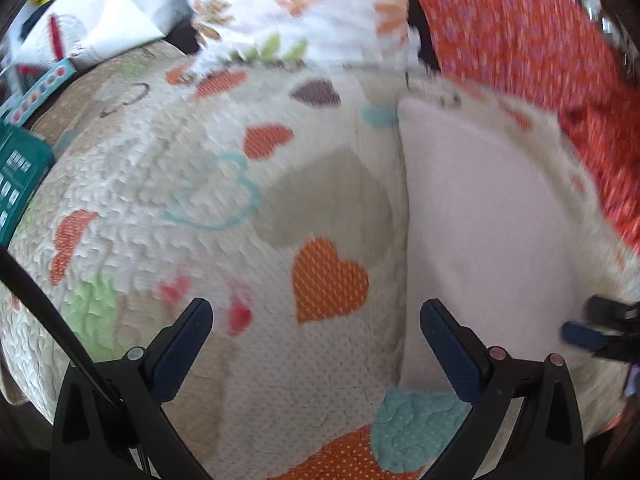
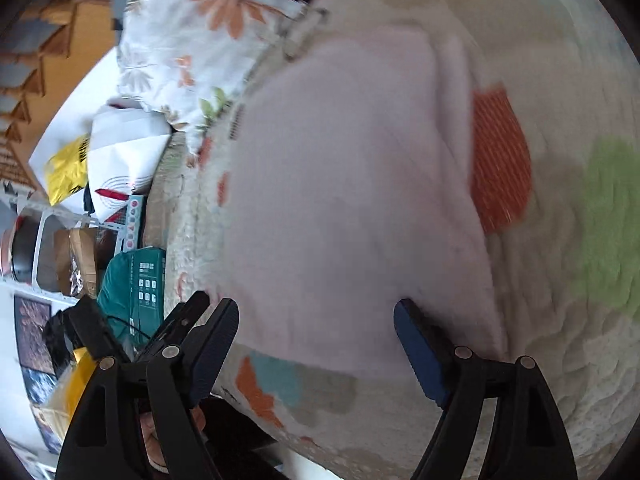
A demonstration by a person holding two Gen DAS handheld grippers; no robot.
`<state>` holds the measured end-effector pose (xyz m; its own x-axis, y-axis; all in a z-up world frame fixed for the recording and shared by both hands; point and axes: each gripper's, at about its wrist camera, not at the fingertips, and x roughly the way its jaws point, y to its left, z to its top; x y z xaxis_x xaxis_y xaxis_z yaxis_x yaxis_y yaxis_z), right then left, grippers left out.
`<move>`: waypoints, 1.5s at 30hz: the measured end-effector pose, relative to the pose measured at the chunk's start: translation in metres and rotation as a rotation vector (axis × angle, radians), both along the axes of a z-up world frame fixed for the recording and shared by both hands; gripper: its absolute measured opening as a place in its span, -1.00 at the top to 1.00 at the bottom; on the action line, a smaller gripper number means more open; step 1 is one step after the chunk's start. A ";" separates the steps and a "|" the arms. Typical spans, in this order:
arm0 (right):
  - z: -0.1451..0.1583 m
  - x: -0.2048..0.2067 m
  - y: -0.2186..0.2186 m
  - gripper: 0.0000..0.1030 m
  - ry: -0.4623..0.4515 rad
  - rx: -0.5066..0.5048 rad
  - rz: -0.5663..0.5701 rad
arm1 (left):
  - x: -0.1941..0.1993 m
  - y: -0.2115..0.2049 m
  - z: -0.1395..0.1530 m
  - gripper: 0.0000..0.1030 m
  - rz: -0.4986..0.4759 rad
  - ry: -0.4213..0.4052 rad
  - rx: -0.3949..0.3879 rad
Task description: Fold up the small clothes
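Observation:
A pale pink folded garment (image 1: pixel 480 220) lies flat on a quilt with hearts (image 1: pixel 200 184). My left gripper (image 1: pixel 316 320) hovers open over the quilt, its right finger above the garment's left edge, with nothing between the pads. In the right wrist view the same garment (image 2: pixel 340 200) fills the middle. My right gripper (image 2: pixel 316 316) stands open over its near edge, and the pads do not press on the cloth. The right gripper also shows blurred at the edge of the left wrist view (image 1: pixel 596 332). Both views are motion-blurred.
An orange-red cloth with purple flowers (image 1: pixel 520 32) lies beyond the garment. A floral pillow (image 1: pixel 300 8) sits at the head of the quilt. A teal box (image 2: pixel 136 280), white bags (image 2: pixel 124 148) and a shelf (image 2: pixel 40 240) stand past the bed's edge.

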<state>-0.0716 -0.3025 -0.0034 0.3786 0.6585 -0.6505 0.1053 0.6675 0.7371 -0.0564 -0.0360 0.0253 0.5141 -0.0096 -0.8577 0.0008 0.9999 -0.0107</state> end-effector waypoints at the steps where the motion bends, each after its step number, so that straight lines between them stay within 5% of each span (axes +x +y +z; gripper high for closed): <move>1: 0.002 -0.002 0.000 -0.63 -0.005 -0.003 0.001 | 0.003 -0.006 -0.010 -1.00 -0.020 0.037 0.029; 6: 0.023 -0.008 -0.006 -0.63 -0.042 -0.100 0.013 | 0.004 -0.003 -0.016 -1.00 -0.003 0.048 0.010; 10: 0.044 -0.010 -0.022 -0.64 -0.121 -0.229 -0.024 | -0.010 0.000 0.012 -1.00 0.025 -0.100 0.018; 16: 0.068 -0.013 -0.023 -0.64 -0.277 -0.518 -0.142 | -0.049 0.007 0.081 -1.00 0.109 -0.442 0.099; 20: 0.064 -0.017 -0.017 -0.64 -0.290 -0.593 -0.142 | -0.061 0.019 0.105 -1.00 0.134 -0.501 0.043; 24: 0.068 -0.022 -0.001 -0.64 -0.335 -0.702 -0.121 | -0.053 0.024 0.092 -1.00 0.119 -0.446 -0.044; 32: 0.062 -0.026 0.031 -0.67 -0.378 -0.846 -0.043 | -0.037 0.002 0.062 -1.00 0.071 -0.353 0.096; 45: 0.054 -0.023 0.034 -0.68 -0.350 -0.847 -0.014 | -0.028 -0.009 0.034 -1.00 0.017 -0.220 0.119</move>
<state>-0.0946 -0.2681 0.0501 0.6495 0.0079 -0.7604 -0.0201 0.9998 -0.0067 -0.0841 -0.0455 0.0589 0.6881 0.0950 -0.7193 -0.0263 0.9940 0.1061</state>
